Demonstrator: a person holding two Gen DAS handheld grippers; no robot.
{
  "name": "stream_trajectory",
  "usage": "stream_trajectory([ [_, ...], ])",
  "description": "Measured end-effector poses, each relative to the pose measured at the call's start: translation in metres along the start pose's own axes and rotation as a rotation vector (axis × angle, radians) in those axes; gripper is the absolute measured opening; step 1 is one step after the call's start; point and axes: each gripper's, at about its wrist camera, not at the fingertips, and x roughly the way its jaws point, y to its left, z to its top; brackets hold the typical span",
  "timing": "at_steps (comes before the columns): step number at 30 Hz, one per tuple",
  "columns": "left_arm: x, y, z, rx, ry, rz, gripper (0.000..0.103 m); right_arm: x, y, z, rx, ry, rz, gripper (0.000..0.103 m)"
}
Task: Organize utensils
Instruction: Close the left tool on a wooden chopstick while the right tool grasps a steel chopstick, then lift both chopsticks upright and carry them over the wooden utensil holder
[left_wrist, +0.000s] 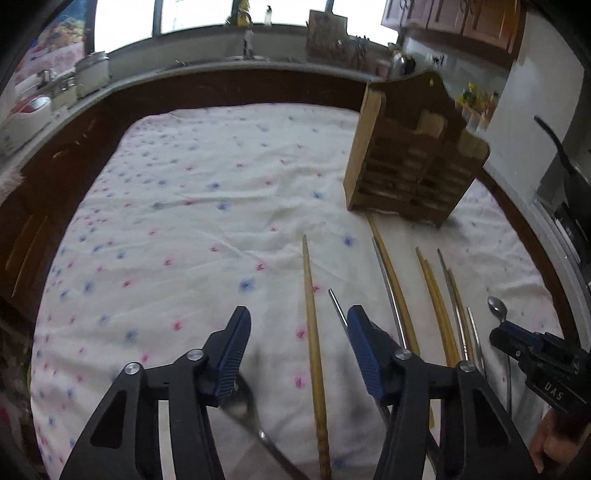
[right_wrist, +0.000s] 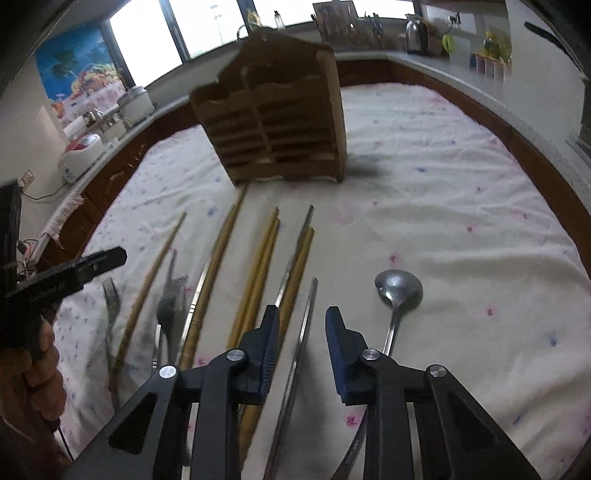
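Utensils lie in a row on the floral cloth (left_wrist: 192, 192) over the tabletop, near the wooden organizer (right_wrist: 273, 122) standing at the far side.

Left to right: forks (right_wrist: 110, 295) at the near left, partly blurred. Then a wooden chopstick (left_wrist: 312, 314), which sits between the left gripper (left_wrist: 295, 321) fingers; they are spread and not touching it. Further right, more wooden and metal sticks, tips pointing toward the organizer. A metal chopstick (right_wrist: 301, 339) runs between the right gripper (right_wrist: 301, 321) fingers, which are narrowly parted; contact cannot be confirmed, no pinch seen. Spoon (right_wrist: 397, 290) lies at far right, just beside that gripper.

To do this step well, each gripper should probably centre on its single stick, come low to the cloth, and close mid-shaft without catching neighbours or fabric.

Both grippers angle steeply down toward the tabletop, side by side; a hand (right_wrist: 40, 369) grips the left handle.
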Motion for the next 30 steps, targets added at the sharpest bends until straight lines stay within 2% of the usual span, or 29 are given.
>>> stream_trajectory([
  [7,0.039,-0.003,0.025,0.031,0.067,-0.008,0.038,0.015,0.0,0.003,-0.004,0.041,-0.029,0.017],
  [11,0.057,-0.005,0.032,0.047,0.102,-0.019,0.034,0.02,0.006,0.003,-0.03,0.043,-0.064,0.017],
  [16,0.082,-0.012,0.037,0.085,0.168,-0.008,0.025,0.025,0.014,0.005,-0.073,0.034,-0.106,0.017],
  [19,0.091,-0.016,0.038,0.1,0.16,-0.003,0.023,0.025,0.018,0.002,-0.101,0.012,-0.13,0.015],
  [21,0.094,-0.017,0.039,0.105,0.156,-0.003,0.017,0.025,0.02,0.001,-0.118,0.001,-0.142,0.015],
  [24,0.097,-0.02,0.036,0.129,0.141,0.019,0.007,0.025,0.019,0.002,-0.117,-0.003,-0.134,0.007],
  [30,0.092,-0.016,0.032,0.102,0.139,-0.008,0.005,0.02,0.006,0.006,-0.037,0.01,-0.051,0.005],
])
